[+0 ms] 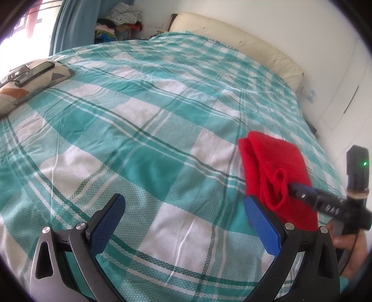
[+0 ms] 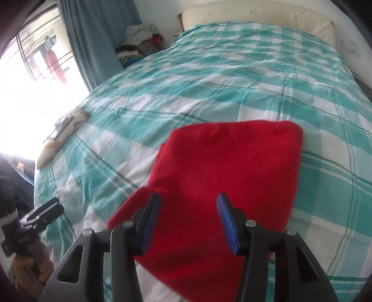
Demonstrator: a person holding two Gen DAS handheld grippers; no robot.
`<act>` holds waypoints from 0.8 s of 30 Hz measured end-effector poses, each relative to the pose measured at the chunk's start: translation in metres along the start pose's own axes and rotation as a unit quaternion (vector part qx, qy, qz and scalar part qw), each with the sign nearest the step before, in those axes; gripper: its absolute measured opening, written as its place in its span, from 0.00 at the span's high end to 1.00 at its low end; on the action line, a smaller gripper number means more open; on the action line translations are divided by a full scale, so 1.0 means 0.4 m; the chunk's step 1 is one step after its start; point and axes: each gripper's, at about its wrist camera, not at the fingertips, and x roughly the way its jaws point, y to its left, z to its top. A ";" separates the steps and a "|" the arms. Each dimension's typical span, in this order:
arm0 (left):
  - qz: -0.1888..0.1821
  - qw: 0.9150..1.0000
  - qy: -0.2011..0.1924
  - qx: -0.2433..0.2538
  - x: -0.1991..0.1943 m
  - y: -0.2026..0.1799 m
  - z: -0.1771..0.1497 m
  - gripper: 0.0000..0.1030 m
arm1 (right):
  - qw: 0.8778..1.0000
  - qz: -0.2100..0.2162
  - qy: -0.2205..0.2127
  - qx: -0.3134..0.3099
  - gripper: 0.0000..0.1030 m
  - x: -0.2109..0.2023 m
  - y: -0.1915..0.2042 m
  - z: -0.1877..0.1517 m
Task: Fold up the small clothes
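Observation:
A small red cloth [image 2: 227,172], folded over, lies on the teal and white checked bedspread [image 2: 209,88]. In the right wrist view my right gripper [image 2: 188,209] hovers over the cloth's near part with its jaws open and nothing between them. In the left wrist view the red cloth [image 1: 272,162] is at the right, and the right gripper [image 1: 293,187] reaches into its near edge from the right. My left gripper [image 1: 183,211] is open and empty over bare bedspread [image 1: 139,130], to the left of the cloth.
A patterned cushion [image 1: 30,86] with a dark phone-like object on it lies at the bed's left edge. A cream headboard [image 1: 244,39] runs along the far side. A pile of clothes [image 1: 121,23] and a blue curtain [image 1: 74,21] stand beyond the bed.

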 end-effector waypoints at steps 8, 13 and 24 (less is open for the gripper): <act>0.030 0.999 0.012 0.004 0.023 0.009 -0.018 0.00 | 0.998 0.038 -0.010 -0.041 0.51 0.004 0.105 -0.113; -0.020 0.999 0.032 -0.022 0.036 -0.006 -0.017 0.00 | 0.997 -0.017 -0.077 -0.017 0.50 -0.175 0.008 -0.175; -0.187 0.974 0.125 0.042 0.112 -0.199 0.001 0.00 | 0.995 0.042 -0.052 0.069 0.41 -0.171 -0.163 -0.229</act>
